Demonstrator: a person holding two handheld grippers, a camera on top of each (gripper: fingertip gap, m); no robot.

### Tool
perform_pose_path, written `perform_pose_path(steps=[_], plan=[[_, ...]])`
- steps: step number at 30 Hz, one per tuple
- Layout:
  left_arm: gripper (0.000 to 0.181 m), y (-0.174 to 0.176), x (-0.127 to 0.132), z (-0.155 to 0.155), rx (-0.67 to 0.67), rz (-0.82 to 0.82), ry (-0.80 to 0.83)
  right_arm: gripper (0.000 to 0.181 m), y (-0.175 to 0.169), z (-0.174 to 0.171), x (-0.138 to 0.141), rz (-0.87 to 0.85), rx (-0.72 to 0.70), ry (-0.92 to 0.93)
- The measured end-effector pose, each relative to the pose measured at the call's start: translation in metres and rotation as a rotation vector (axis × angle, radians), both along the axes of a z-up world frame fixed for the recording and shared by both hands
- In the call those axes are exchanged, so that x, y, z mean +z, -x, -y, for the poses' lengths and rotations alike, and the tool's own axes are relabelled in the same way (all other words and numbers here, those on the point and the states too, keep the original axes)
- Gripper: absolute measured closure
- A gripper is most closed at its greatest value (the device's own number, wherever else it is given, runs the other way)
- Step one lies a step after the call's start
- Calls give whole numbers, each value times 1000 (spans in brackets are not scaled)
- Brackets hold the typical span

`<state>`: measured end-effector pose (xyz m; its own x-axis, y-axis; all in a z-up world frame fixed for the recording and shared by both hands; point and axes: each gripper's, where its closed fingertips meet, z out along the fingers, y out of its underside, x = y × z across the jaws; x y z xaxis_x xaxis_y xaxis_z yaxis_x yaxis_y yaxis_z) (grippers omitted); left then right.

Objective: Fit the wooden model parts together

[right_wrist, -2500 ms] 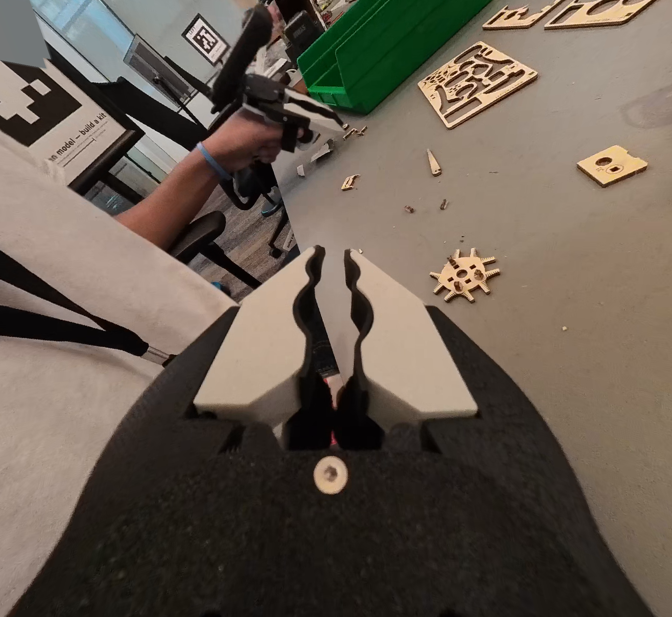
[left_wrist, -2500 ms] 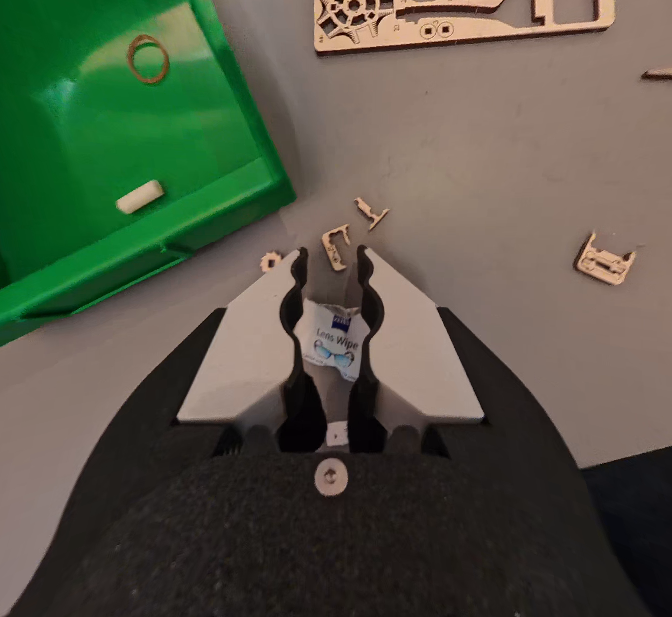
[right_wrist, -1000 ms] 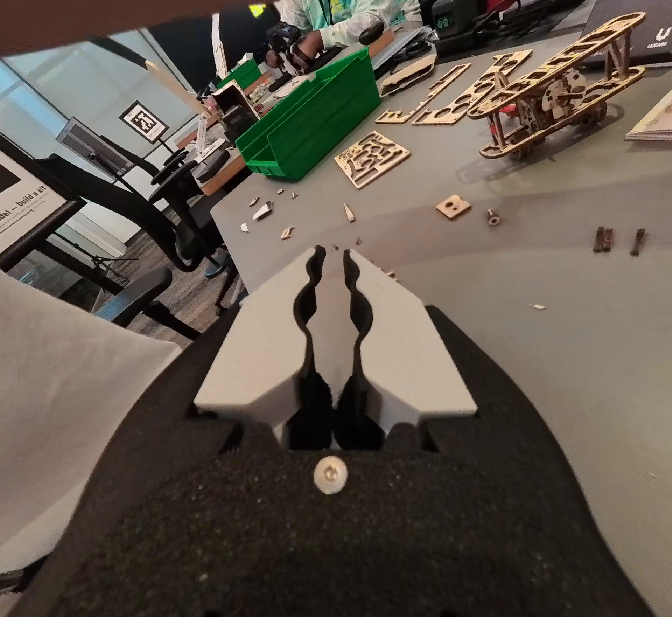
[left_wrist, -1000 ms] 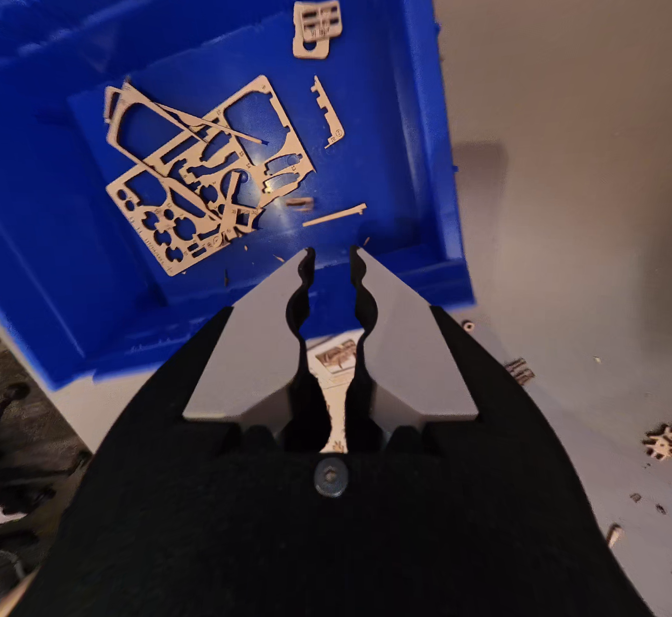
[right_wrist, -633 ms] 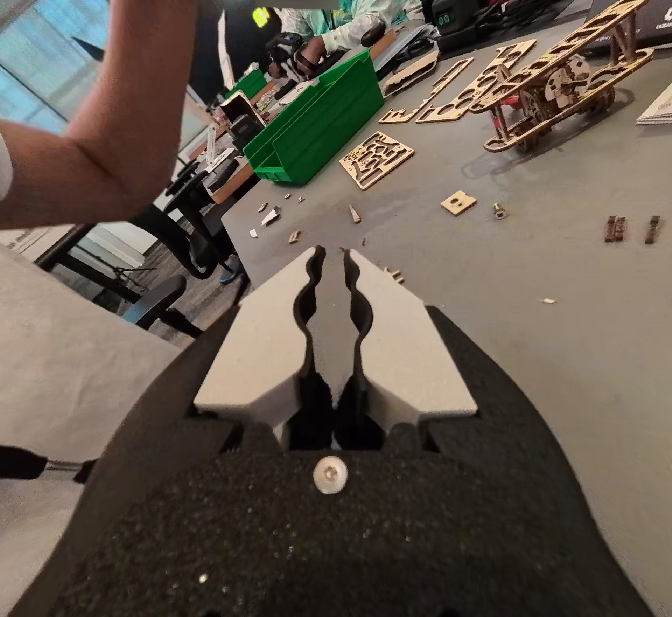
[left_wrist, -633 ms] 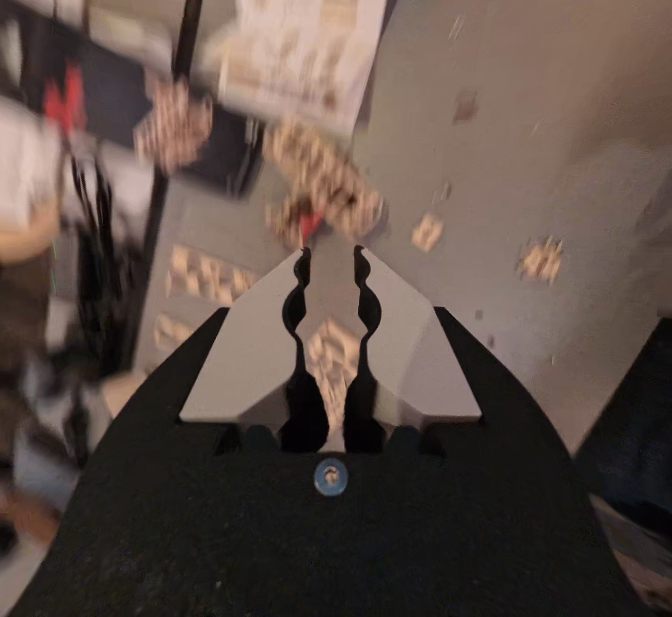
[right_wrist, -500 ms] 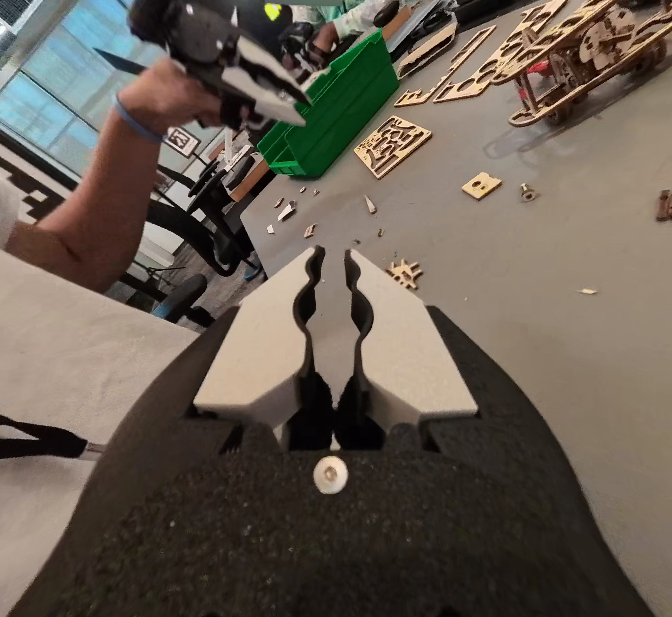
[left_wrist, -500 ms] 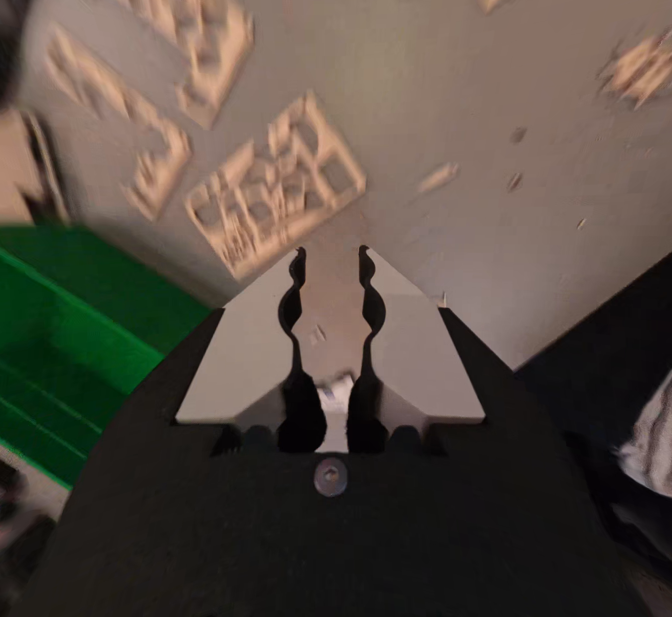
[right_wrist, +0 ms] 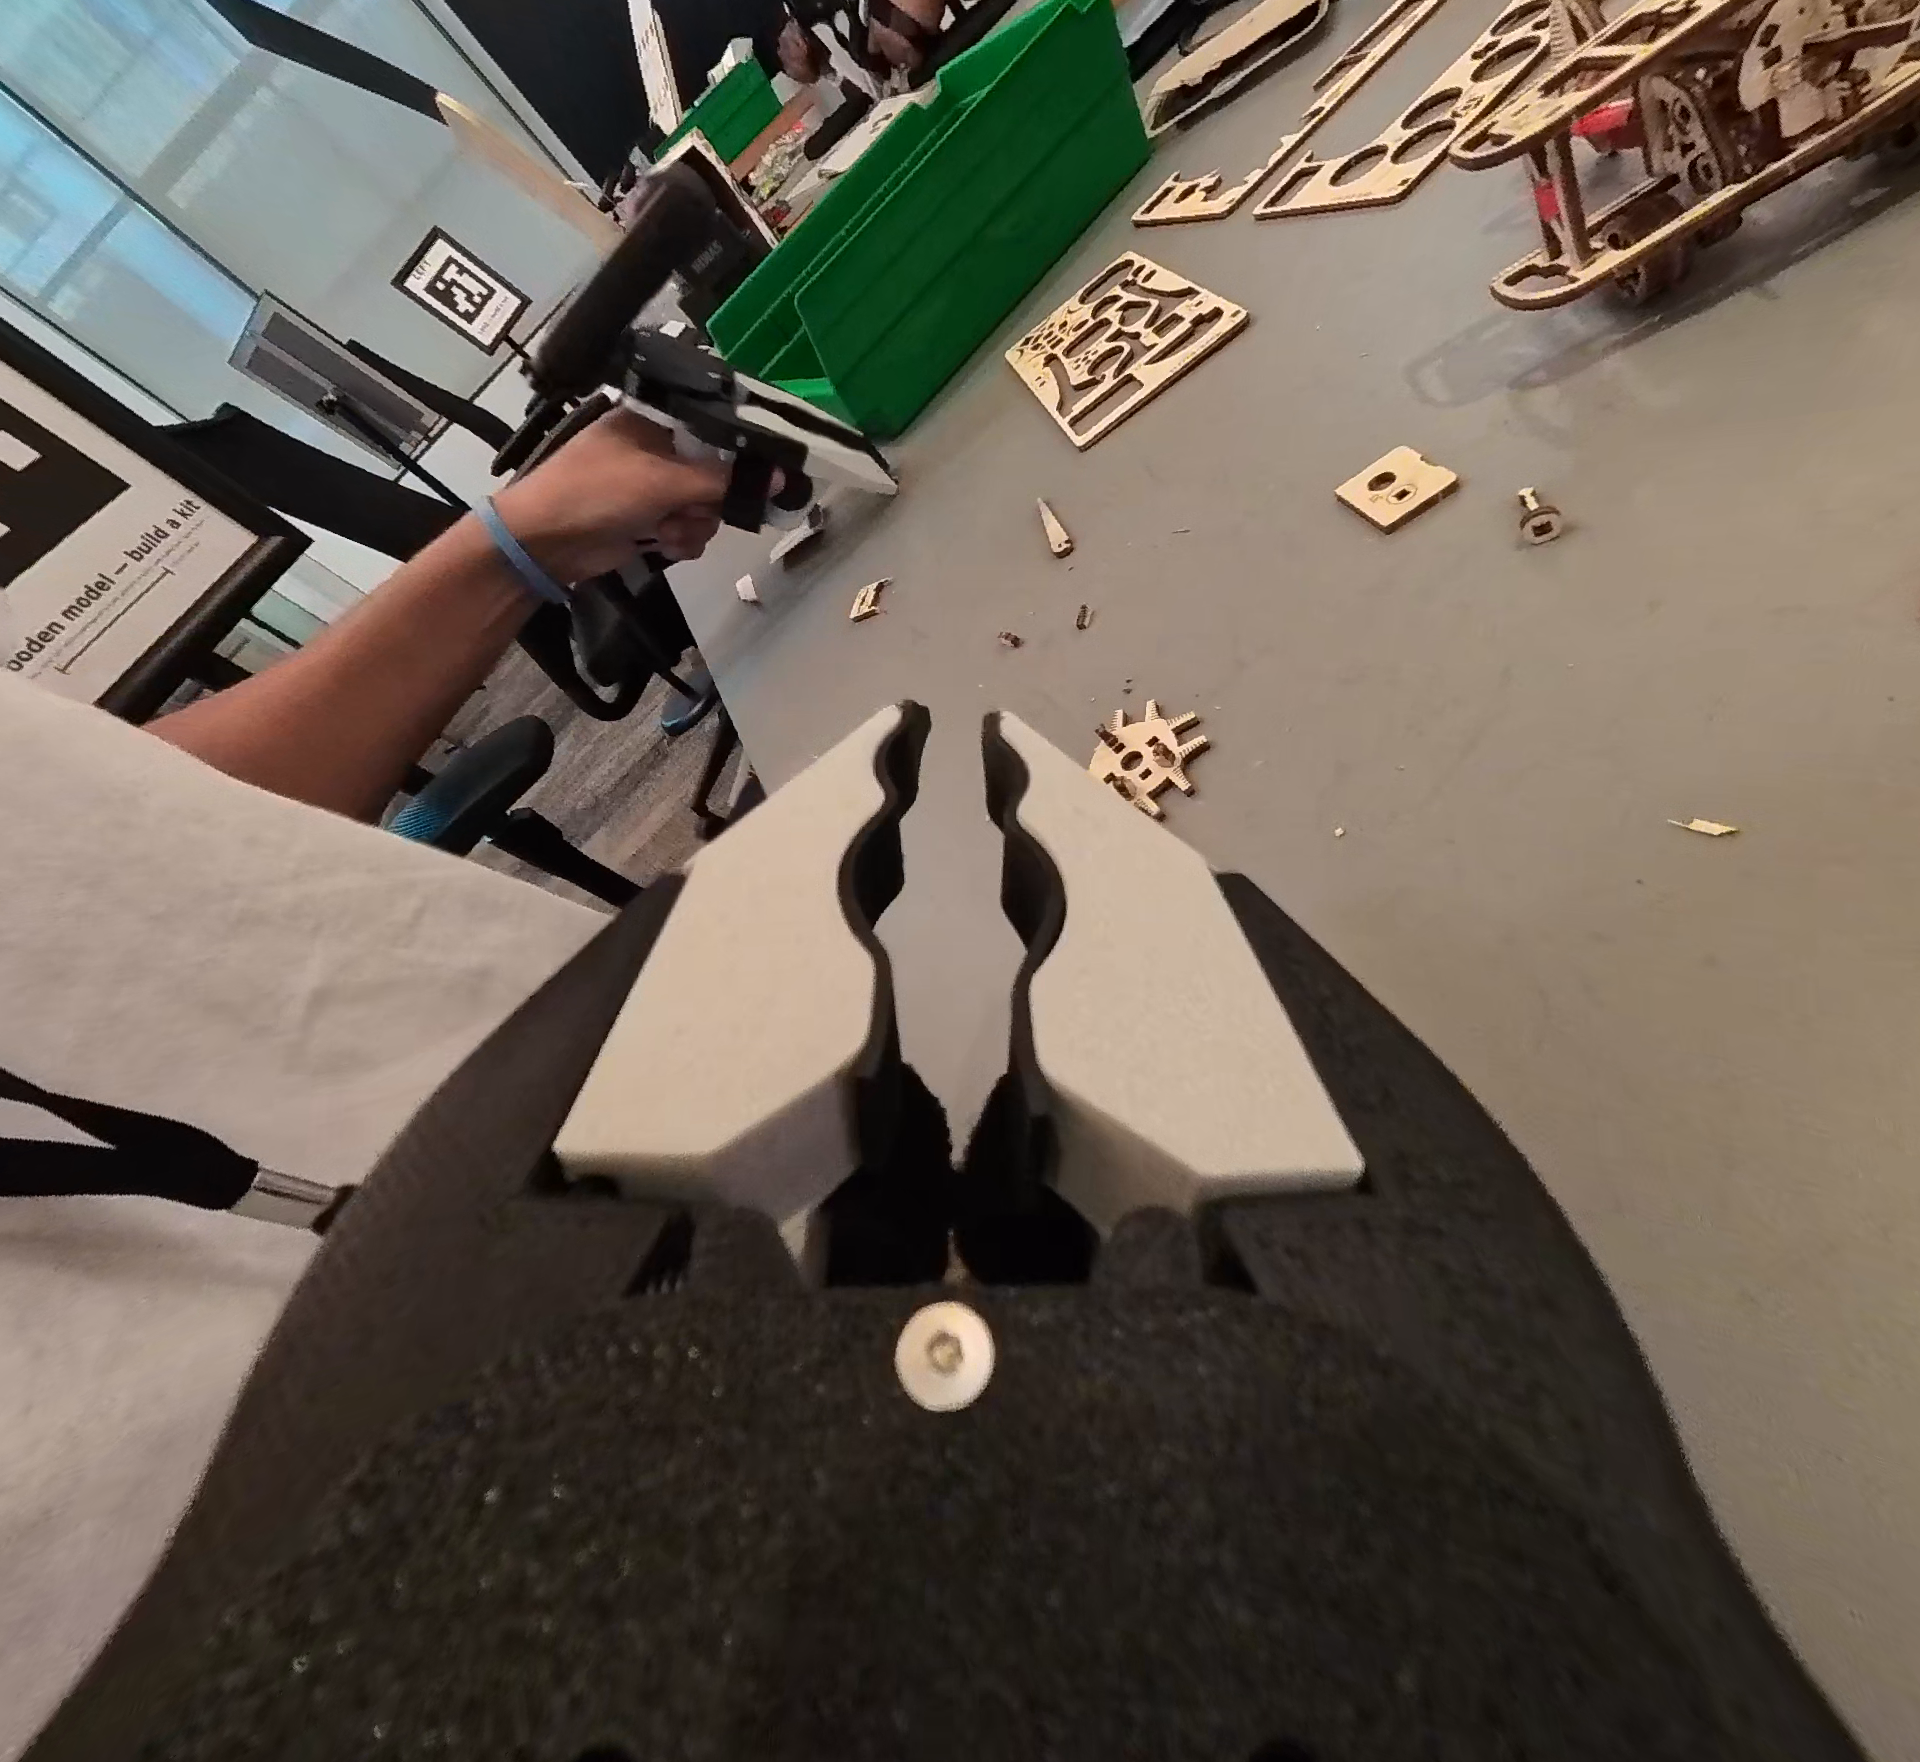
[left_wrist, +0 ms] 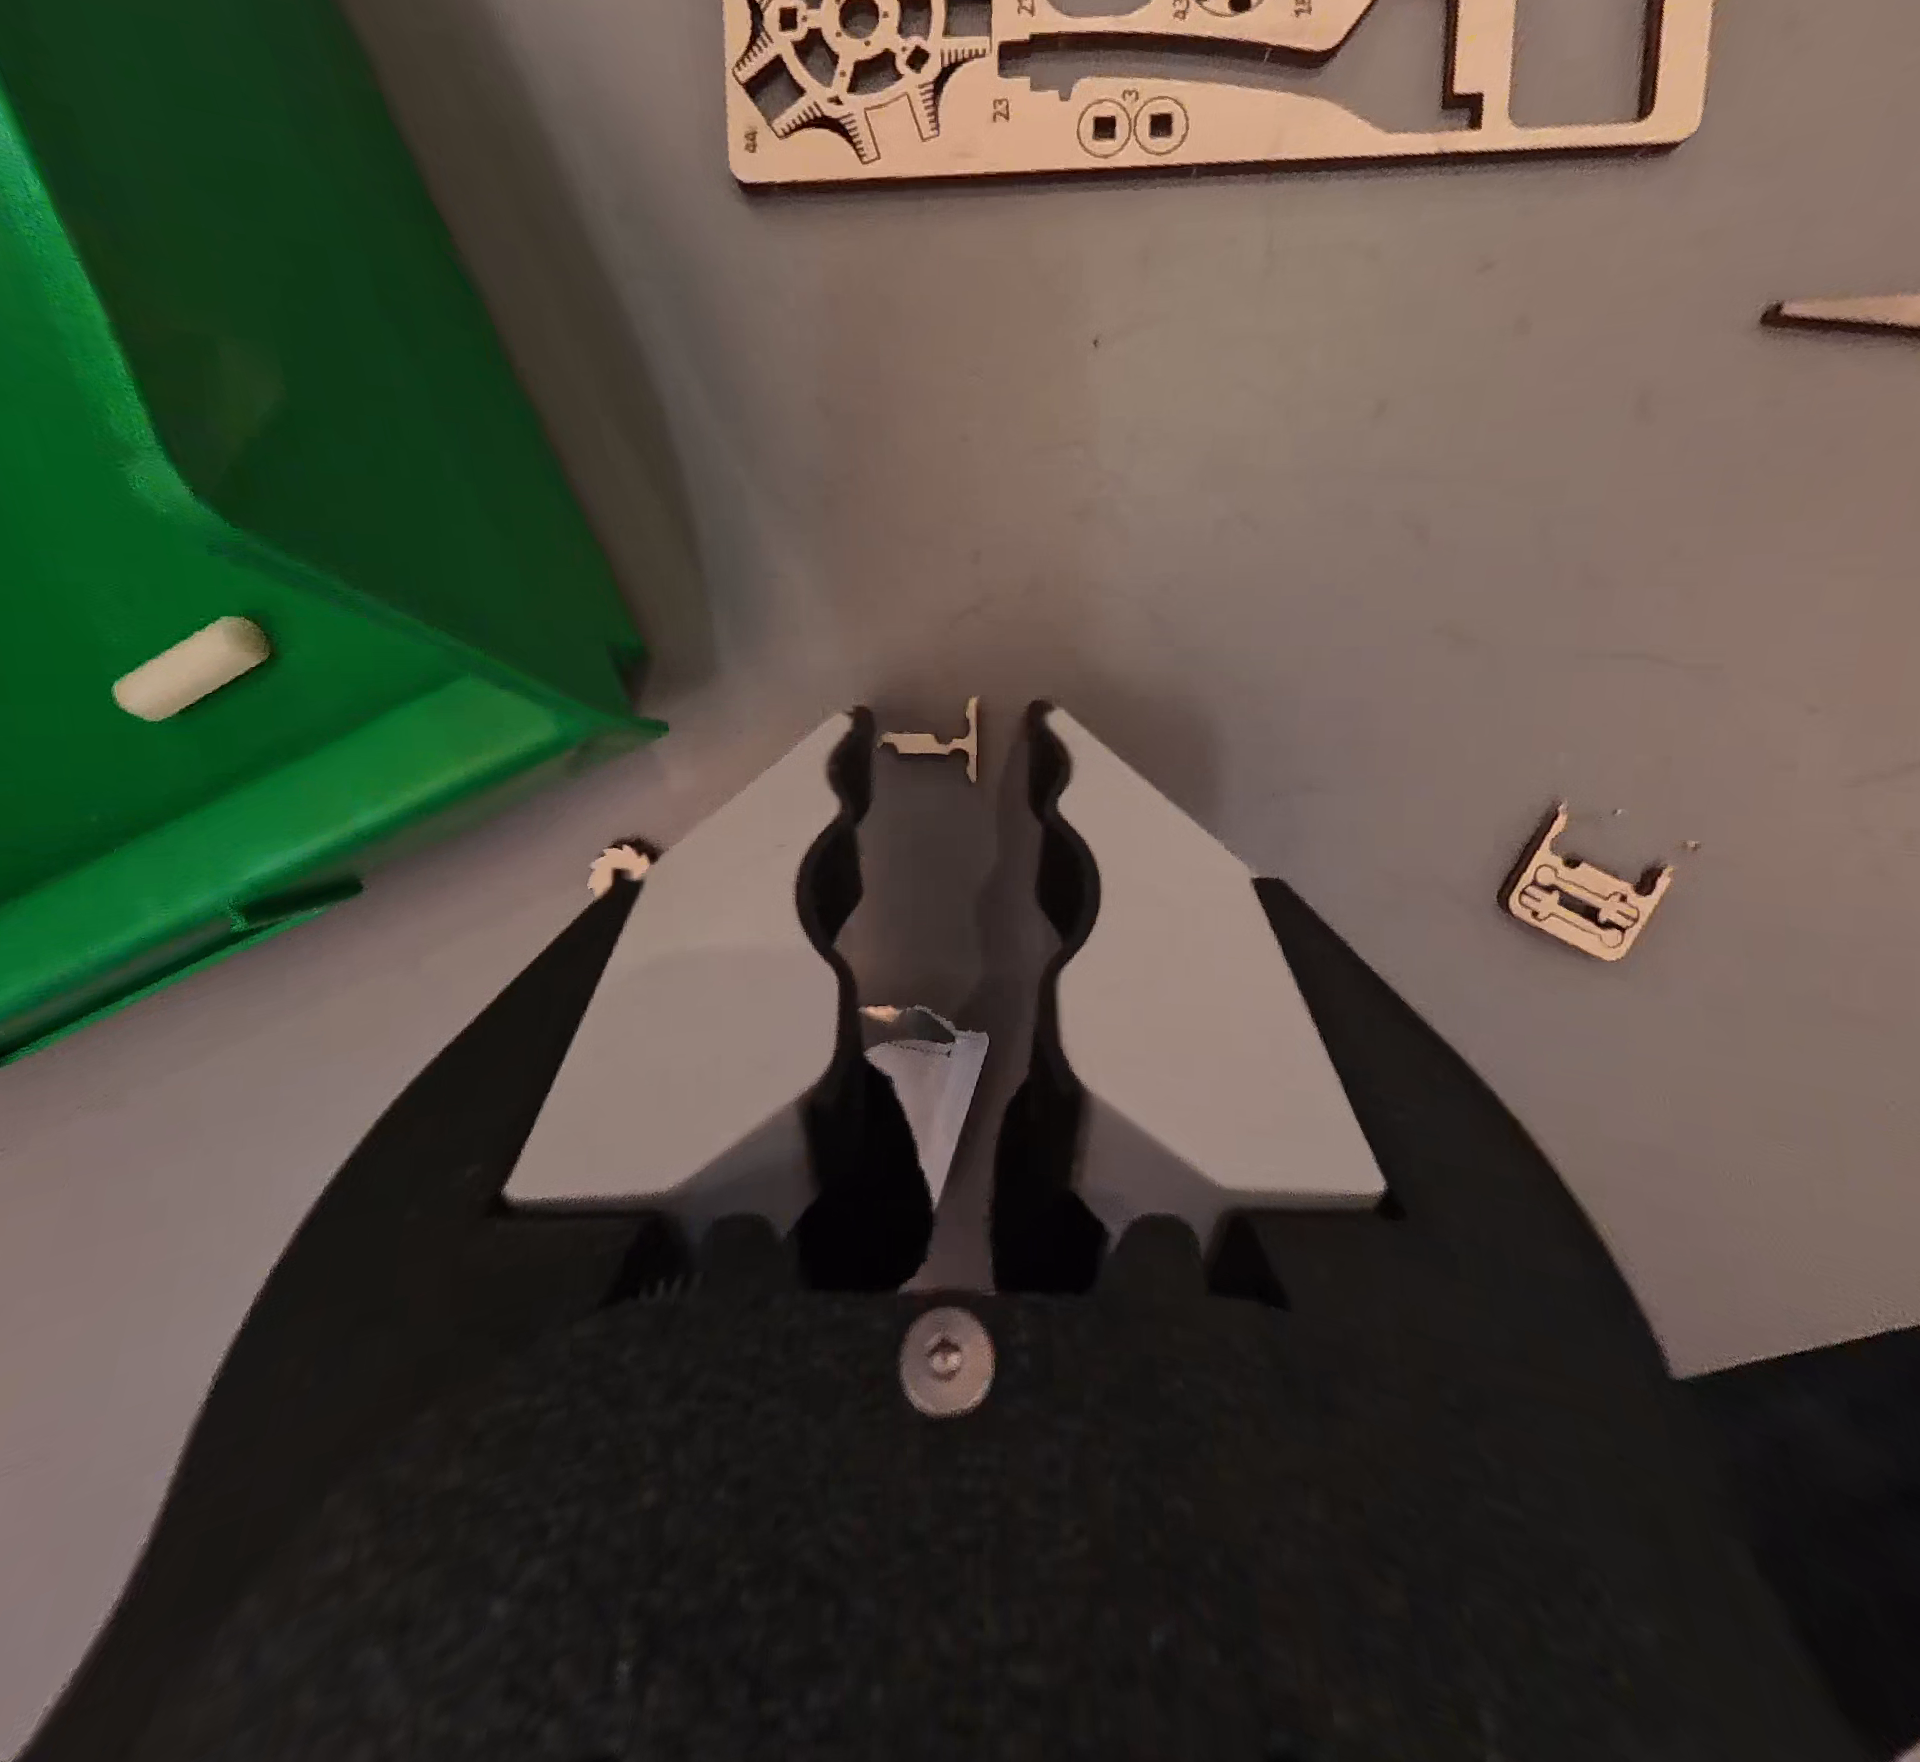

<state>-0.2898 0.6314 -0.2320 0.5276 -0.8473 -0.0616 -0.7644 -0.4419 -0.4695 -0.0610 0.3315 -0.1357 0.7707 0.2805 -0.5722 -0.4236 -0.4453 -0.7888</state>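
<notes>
- Grey worktop (left_wrist: 1351,517) carrying everything, its near edge at the lower right of the left wrist view.
- Green bin (left_wrist: 260,465) along the worktop's left side, a small white peg (left_wrist: 190,668) lying inside on its floor; same green bin (right_wrist: 935,185) seen toward the far edge in the right wrist view.
- Assembled wooden biplane model (right_wrist: 1714,71) standing near the far right corner of the worktop.
- Two long cut-out wooden sheets (right_wrist: 1382,123) lying flat between bin and biplane.
- Punched wooden parts sheet (left_wrist: 1226,8) flat beyond the left hand-held gripper, well apart from it, several holes already emptied.
- Left hand-held gripper (left_wrist: 945,720) pointing down at the worktop near the bin's corner, jaws narrowly apart and gripping nothing — a small T-shaped wooden piece (left_wrist: 940,741) lying on the worktop in the gap at the tips, touching neither finger as far as can be told.
- Right hand-held gripper (right_wrist: 956,725) tilted low over the near edge, jaws a narrow slit apart, nothing between them.
- Person's left hand (right_wrist: 613,507) with a blue wristband, holding the other gripper above the worktop's left edge.
- Toothed wooden gear (right_wrist: 1148,756) flat just right of the right gripper's tips.
- Small square wooden plate (right_wrist: 1395,488) mid-worktop.
- Slotted wooden clip (left_wrist: 1584,902) near the near edge.
- Tiny cog (left_wrist: 618,865) — half hidden beside the left finger.
</notes>
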Motion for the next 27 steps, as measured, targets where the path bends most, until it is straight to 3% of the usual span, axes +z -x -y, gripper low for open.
perform_pose_path(steps=[2,7,10,14,16,19,22,24,27], plan=[[165,2,-1,2,-22,-25,-8,171,-1,0,-2,24,2,7],[172,-1,6,11,-79,-29,-24,171,1,0,-2,20,13,5],[179,-27,33,23,-146,52,-32,171,3,-1,-1,9,18,2],[181,-34,59,43,-286,-39,-108,171,1,1,-1,28,14,4],[181,-30,61,59,-315,-18,-66,171,-1,3,0,34,4,-2],[181,-44,58,114,-423,128,72,171,0,2,1,5,8,0],[181,-41,39,127,-490,24,-25,171,5,1,0,-8,24,8],[181,-73,51,146,-531,173,1,171,6,1,-2,12,27,9],[181,-149,105,167,-648,400,-26,171,6,-1,-2,13,24,11]])
